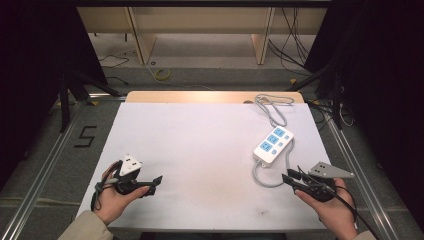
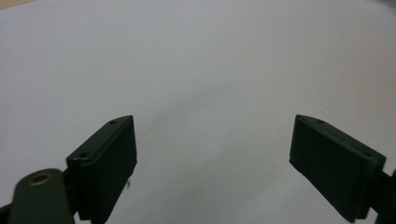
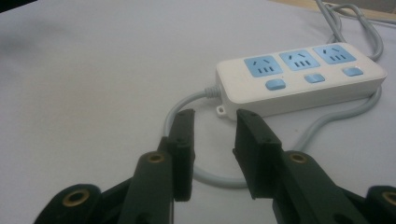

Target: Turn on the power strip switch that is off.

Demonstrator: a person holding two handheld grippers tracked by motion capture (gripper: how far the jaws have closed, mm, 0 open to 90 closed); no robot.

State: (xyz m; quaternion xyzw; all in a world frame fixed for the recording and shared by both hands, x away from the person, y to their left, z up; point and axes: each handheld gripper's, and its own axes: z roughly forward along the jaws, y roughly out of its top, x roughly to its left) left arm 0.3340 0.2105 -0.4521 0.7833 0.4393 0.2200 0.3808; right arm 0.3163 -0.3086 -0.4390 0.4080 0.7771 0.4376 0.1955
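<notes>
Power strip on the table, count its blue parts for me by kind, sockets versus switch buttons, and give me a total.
On the power strip:
Blue sockets: 3
Blue switch buttons: 3
Total blue parts: 6

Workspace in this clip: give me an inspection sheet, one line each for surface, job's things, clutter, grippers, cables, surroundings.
Surface: white table, bare wooden strip at its far edge.
Job's things: white power strip with three blue sockets, lying flat on the right half.
Clutter: nothing seen.
Grippers: left gripper open over bare table, empty; right gripper open, empty, pointing at the strip, apart from it.
Cables: grey cord loops from the strip's near end, along its right side, to a coil at the far edge.
Surroundings: floor marked "5" at left, wooden shelf legs and loose wires beyond.
</notes>
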